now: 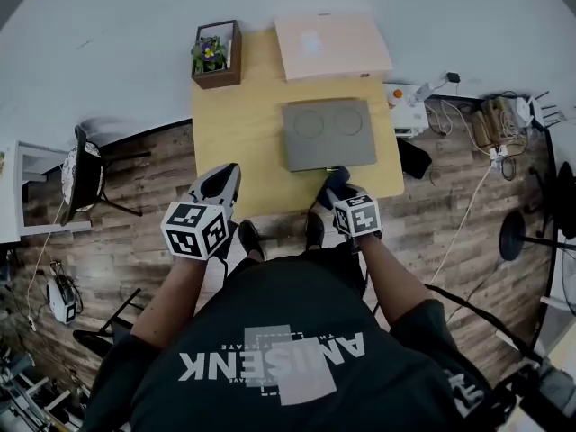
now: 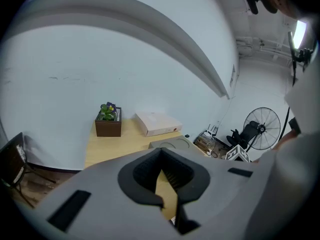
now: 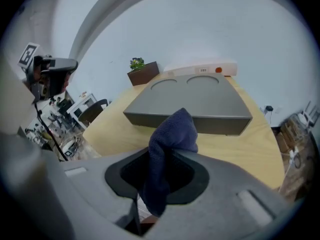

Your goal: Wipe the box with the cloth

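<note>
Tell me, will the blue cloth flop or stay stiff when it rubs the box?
Probably floppy: the cloth bends over in soft folds where the right gripper pinches it. It looks light and fuzzy, so it likely drags rather than slides on the box.

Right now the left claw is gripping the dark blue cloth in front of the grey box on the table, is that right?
Not quite. It is the right claw that grips the dark blue cloth in front of the grey box on the table; the right gripper view shows it pinched there. The left claw holds nothing.
</note>
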Demonstrator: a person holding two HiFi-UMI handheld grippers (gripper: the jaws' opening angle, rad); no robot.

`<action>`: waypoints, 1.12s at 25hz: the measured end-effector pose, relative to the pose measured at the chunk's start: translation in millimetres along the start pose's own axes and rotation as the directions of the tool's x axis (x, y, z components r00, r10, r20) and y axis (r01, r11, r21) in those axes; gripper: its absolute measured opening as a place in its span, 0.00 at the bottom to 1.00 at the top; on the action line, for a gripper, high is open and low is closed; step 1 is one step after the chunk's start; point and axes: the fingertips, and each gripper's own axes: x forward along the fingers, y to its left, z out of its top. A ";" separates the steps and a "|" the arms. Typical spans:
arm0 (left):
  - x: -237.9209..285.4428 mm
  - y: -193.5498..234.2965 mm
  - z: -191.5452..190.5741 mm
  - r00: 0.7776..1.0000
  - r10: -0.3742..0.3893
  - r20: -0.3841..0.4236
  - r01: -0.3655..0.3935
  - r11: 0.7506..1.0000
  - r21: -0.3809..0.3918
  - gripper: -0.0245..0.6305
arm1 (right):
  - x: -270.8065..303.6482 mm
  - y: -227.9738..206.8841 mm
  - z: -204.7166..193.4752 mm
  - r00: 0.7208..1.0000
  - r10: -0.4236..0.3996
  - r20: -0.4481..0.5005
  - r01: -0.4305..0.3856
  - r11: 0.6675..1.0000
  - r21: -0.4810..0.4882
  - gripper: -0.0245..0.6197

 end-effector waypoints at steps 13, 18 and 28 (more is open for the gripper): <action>-32.5 76.3 -10.0 0.998 -0.048 -0.031 0.048 0.999 0.002 0.04 | 32.1 24.8 29.7 0.986 -0.161 0.051 0.144 0.959 0.244 0.16; -38.5 90.6 -14.6 0.997 -0.063 -0.038 0.064 0.998 0.011 0.04 | 40.8 46.1 33.6 0.989 -0.137 0.055 0.125 0.976 0.179 0.16; -46.7 104.4 -14.0 0.993 -0.111 -0.041 0.113 0.993 0.029 0.04 | 57.5 81.4 40.2 0.987 -0.150 0.052 0.139 0.975 0.171 0.16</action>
